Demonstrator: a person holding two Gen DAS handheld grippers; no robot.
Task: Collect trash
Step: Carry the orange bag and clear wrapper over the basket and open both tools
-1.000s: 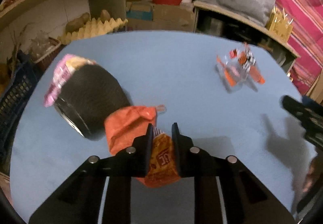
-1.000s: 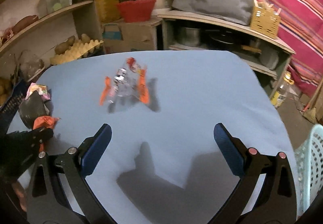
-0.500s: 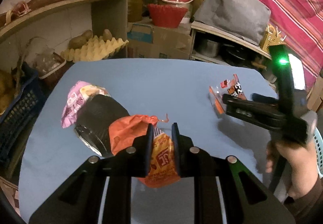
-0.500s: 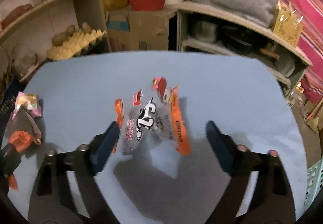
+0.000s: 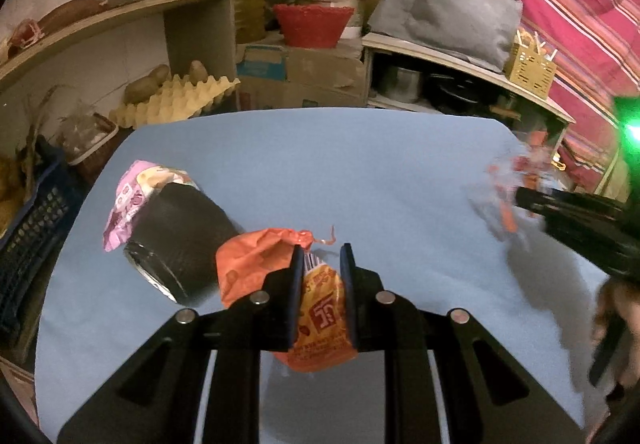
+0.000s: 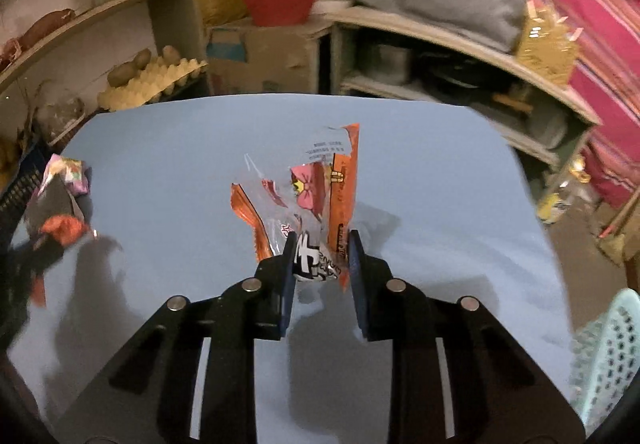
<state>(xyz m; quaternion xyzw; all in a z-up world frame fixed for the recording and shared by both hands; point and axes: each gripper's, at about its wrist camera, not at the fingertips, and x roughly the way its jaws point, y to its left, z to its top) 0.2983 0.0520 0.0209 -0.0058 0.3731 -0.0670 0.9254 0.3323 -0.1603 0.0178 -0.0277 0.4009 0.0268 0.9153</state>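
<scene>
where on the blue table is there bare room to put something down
The far middle of the blue table, between the black container and clear wrapper, is bare, as is the near right corner. The left edge, around the container, pink wrapper and orange packet, is crowded.

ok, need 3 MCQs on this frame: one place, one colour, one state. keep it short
1. Where does the black container lie?
A. on its side on the blue table
B. upright on a shelf
C. in the blue crate

2. What colour is the wrapper in the left tongs?
A. green
B. orange
C. white

3. What state are the right tongs in?
A. wide open above the table
B. shut on nothing
C. shut on the clear wrapper

Key:
1 A, its round rim faces sideways on the table.
2 B, orange foil shows between the fingers.
3 C, both fingers press the printed clear film.
</scene>
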